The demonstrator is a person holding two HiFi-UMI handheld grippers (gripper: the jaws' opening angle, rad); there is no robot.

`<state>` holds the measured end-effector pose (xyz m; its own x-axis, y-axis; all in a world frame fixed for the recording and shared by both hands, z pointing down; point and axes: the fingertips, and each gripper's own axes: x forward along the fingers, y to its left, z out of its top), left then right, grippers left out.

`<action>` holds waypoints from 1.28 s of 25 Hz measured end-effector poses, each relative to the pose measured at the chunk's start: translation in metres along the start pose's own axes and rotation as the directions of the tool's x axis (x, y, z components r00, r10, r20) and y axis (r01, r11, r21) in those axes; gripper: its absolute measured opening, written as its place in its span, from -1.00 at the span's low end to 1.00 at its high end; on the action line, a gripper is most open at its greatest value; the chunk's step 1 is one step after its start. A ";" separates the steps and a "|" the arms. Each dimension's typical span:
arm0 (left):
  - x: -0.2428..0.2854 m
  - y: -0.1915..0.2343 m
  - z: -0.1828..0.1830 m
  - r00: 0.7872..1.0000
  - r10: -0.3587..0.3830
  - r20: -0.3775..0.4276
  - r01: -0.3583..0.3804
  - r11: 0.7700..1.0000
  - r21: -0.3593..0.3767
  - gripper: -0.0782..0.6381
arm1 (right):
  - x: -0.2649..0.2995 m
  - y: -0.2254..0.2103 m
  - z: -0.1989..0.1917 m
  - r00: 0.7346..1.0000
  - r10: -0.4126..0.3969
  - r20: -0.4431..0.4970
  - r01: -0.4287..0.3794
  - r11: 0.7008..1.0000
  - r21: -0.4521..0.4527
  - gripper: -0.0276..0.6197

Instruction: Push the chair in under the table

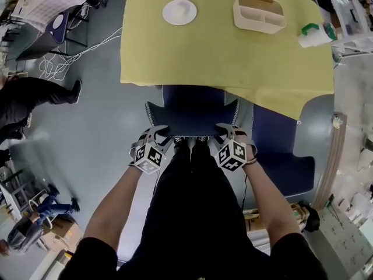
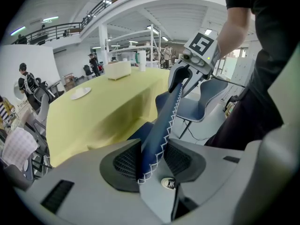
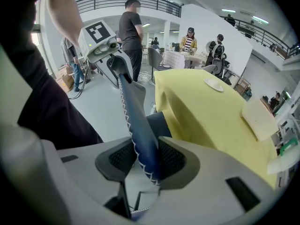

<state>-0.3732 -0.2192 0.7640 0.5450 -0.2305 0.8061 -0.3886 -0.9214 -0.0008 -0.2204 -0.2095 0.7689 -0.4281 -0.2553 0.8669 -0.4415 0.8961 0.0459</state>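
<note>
A blue chair point(image 1: 192, 114) with white stitching stands with its seat partly under the front edge of the table with a yellow cloth point(image 1: 221, 57). Both grippers grip the top edge of its backrest point(image 1: 192, 134). My left gripper point(image 1: 156, 137) is shut on the left end; in the left gripper view the stitched edge point(image 2: 159, 130) is pinched between the pads. My right gripper point(image 1: 227, 134) is shut on the right end, where the backrest edge point(image 3: 138, 125) sits between its pads. The chair's legs are hidden.
A white plate point(image 1: 179, 11), a white caddy point(image 1: 259, 11) and a cup with a green lid point(image 1: 315, 35) stand on the table. A second blue chair point(image 1: 280, 144) is close on the right. Cables point(image 1: 58, 63) and people are on the left.
</note>
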 end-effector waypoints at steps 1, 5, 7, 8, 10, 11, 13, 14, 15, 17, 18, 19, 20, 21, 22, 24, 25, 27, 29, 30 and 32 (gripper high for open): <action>0.000 0.001 0.001 1.000 0.002 0.000 -0.002 1.000 -0.001 -0.35 | 0.000 -0.001 0.000 1.000 -0.006 0.001 0.006 1.000 0.001 -0.47; 0.001 0.002 0.004 1.000 0.008 0.005 -0.008 1.000 -0.004 -0.35 | 0.000 -0.004 -0.001 1.000 -0.024 0.003 0.024 1.000 0.002 -0.47; 0.002 0.002 0.005 1.000 0.005 0.005 -0.005 1.000 -0.004 -0.35 | 0.000 -0.005 -0.001 1.000 -0.027 0.000 0.027 1.000 0.000 -0.47; 0.003 0.003 0.005 1.000 0.005 0.004 -0.005 1.000 -0.004 -0.35 | 0.001 -0.007 -0.002 1.000 -0.029 -0.001 0.029 1.000 -0.002 -0.47; 0.005 0.008 0.007 1.000 0.015 0.006 -0.015 1.000 -0.007 -0.35 | 0.002 -0.013 -0.001 0.999 -0.037 -0.003 0.037 0.999 -0.003 -0.48; 0.006 0.012 0.009 1.000 0.020 0.008 -0.020 1.000 -0.009 -0.35 | 0.003 -0.017 0.000 0.999 -0.042 -0.004 0.042 0.999 -0.003 -0.48; 0.009 0.019 0.014 1.000 0.029 0.012 -0.029 1.000 -0.012 -0.35 | 0.003 -0.026 0.003 0.999 -0.051 -0.004 0.051 0.999 -0.005 -0.48; 0.010 0.022 0.016 0.999 0.031 0.013 -0.031 0.999 -0.014 -0.35 | 0.004 -0.031 0.004 0.999 -0.054 -0.004 0.054 0.999 -0.006 -0.48; 0.011 0.024 0.017 0.999 0.033 0.015 -0.033 0.999 -0.015 -0.35 | 0.004 -0.035 0.004 0.998 -0.057 -0.004 0.057 0.998 -0.007 -0.48; 0.014 0.031 0.021 0.999 0.037 0.018 -0.037 0.999 -0.017 -0.35 | 0.005 -0.043 0.006 0.998 -0.060 -0.005 0.060 0.998 -0.008 -0.48; 0.015 0.035 0.022 0.999 0.040 0.019 -0.040 0.999 -0.016 -0.35 | 0.006 -0.046 0.008 0.998 -0.061 -0.005 0.061 0.998 -0.008 -0.48; 0.016 0.039 0.023 0.999 0.044 0.020 -0.044 0.999 -0.016 -0.35 | 0.007 -0.050 0.009 0.998 -0.061 -0.004 0.061 0.998 -0.008 -0.48; 0.017 0.043 0.024 0.999 0.048 0.020 -0.047 0.999 -0.016 -0.35 | 0.008 -0.053 0.011 0.998 -0.062 -0.003 0.062 0.998 -0.007 -0.48; 0.017 0.046 0.025 0.998 0.051 0.020 -0.051 0.999 -0.015 -0.35 | 0.009 -0.056 0.013 0.998 -0.062 -0.003 0.062 0.998 -0.007 -0.48; 0.017 0.050 0.026 0.998 0.054 0.020 -0.054 0.998 -0.015 -0.35 | 0.010 -0.058 0.014 0.998 -0.062 -0.002 0.062 0.998 -0.007 -0.48; 0.018 0.056 0.028 0.998 0.057 0.020 -0.057 0.998 -0.012 -0.35 | 0.012 -0.063 0.018 0.998 -0.064 0.000 0.064 0.998 -0.007 -0.48; 0.018 0.059 0.029 0.998 0.057 0.021 -0.056 0.998 -0.010 -0.35 | 0.012 -0.065 0.019 0.998 -0.066 0.000 0.066 0.998 -0.008 -0.48; 0.019 0.065 0.030 0.998 0.057 0.023 -0.057 0.998 -0.005 -0.35 | 0.014 -0.070 0.022 0.998 -0.068 0.002 0.068 0.998 -0.007 -0.48; 0.020 0.070 0.032 0.998 0.060 0.025 -0.060 0.998 -0.004 -0.35 | 0.016 -0.074 0.024 0.998 -0.069 0.003 0.069 0.998 -0.007 -0.48; 0.021 0.072 0.033 0.998 0.062 0.025 -0.062 0.998 -0.004 -0.35 | 0.017 -0.077 0.025 0.998 -0.070 0.003 0.070 0.998 -0.007 -0.48; 0.022 0.077 0.035 0.997 0.066 0.026 -0.066 0.998 -0.004 -0.35 | 0.018 -0.082 0.027 0.997 -0.072 0.003 0.072 0.997 -0.006 -0.48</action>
<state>-0.3654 -0.3065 0.7612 0.5376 -0.2990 0.7884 -0.4265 -0.9030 -0.0517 -0.2128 -0.2970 0.7672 -0.3975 -0.3205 0.8598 -0.4663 0.8776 0.1115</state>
